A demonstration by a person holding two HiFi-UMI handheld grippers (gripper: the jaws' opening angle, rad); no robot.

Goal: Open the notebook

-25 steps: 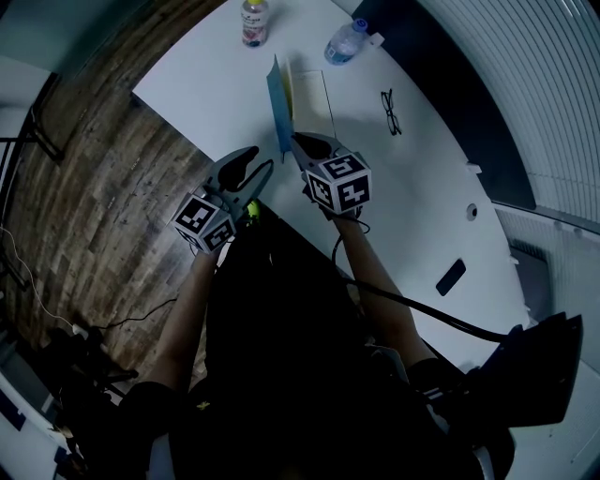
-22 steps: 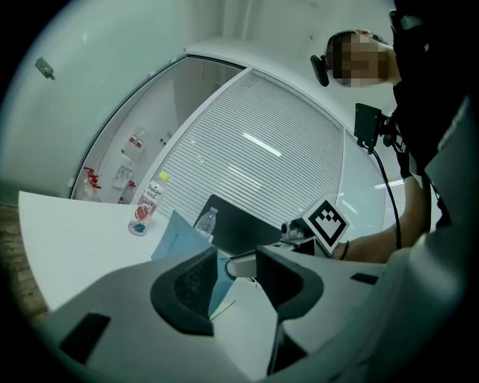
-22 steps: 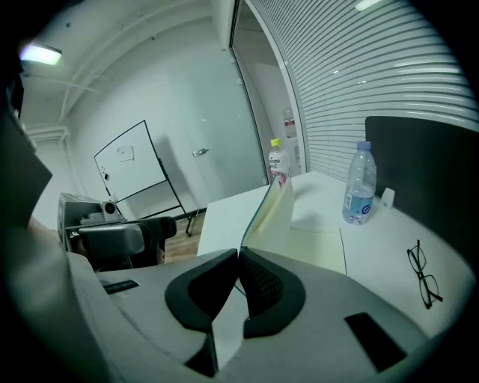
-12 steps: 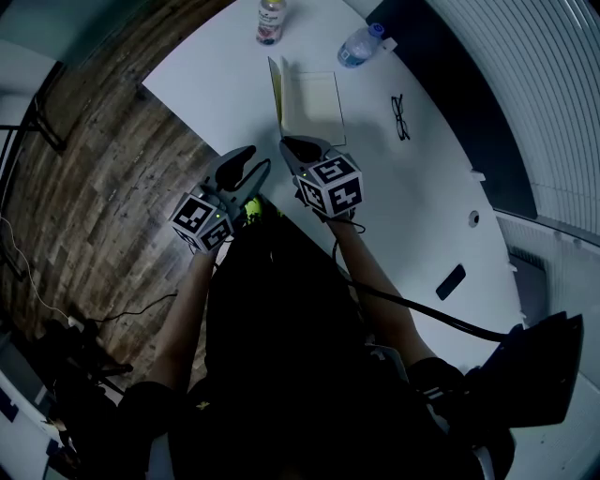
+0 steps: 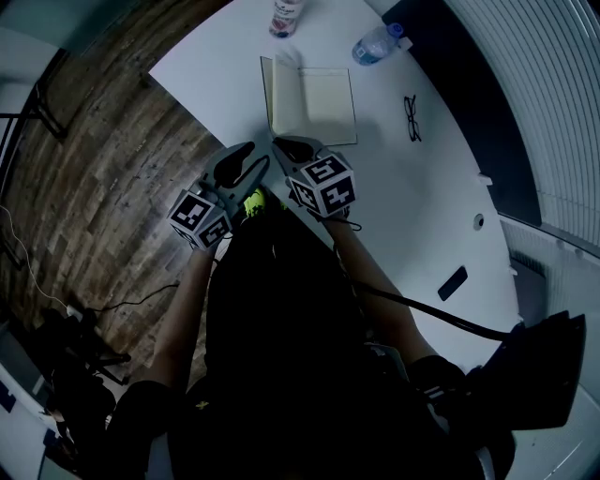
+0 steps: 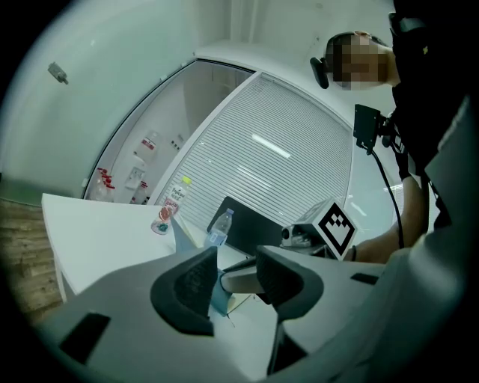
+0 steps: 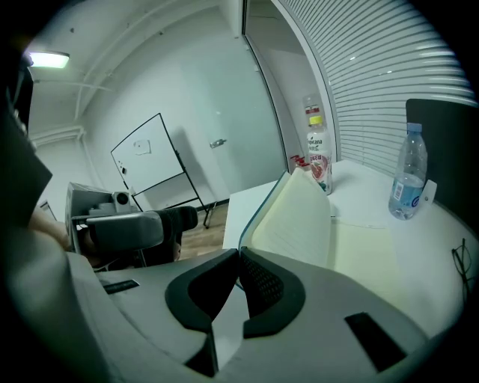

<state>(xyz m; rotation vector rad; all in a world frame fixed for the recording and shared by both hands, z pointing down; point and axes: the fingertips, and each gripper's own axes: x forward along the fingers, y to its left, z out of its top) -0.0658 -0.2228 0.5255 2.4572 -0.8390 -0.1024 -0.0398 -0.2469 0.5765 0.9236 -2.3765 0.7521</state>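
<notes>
- The notebook (image 5: 323, 105) lies open on the white table (image 5: 422, 206), near the table's front edge and just ahead of both grippers. 1 cream page lies flat and faces up.
- Its blue cover (image 5: 266, 92) is on the left side. It stands tilted, with a page against it, and is not flat on the table.
- The right gripper (image 5: 279, 143) is at the near left corner of the notebook. In the right gripper view its 2 jaws are pressed almost together and pinch the near edge of the cover.
- The left gripper (image 5: 246, 155) is just beside the right gripper, on its left, over the table's front edge. Its jaws are spread, with nothing between the pads. Through the gap a jaw of the right gripper and a bit of the cover show further on.
- Behind the notebook stand 2 bottles, apart from it: a pink-label bottle (image 5: 286, 17) and, more to the right, a water bottle (image 5: 378, 44).
- Glasses (image 5: 412, 117) lie on the table to the right of the notebook.
- A wood floor (image 5: 103, 169) is at the left of the table.
</notes>
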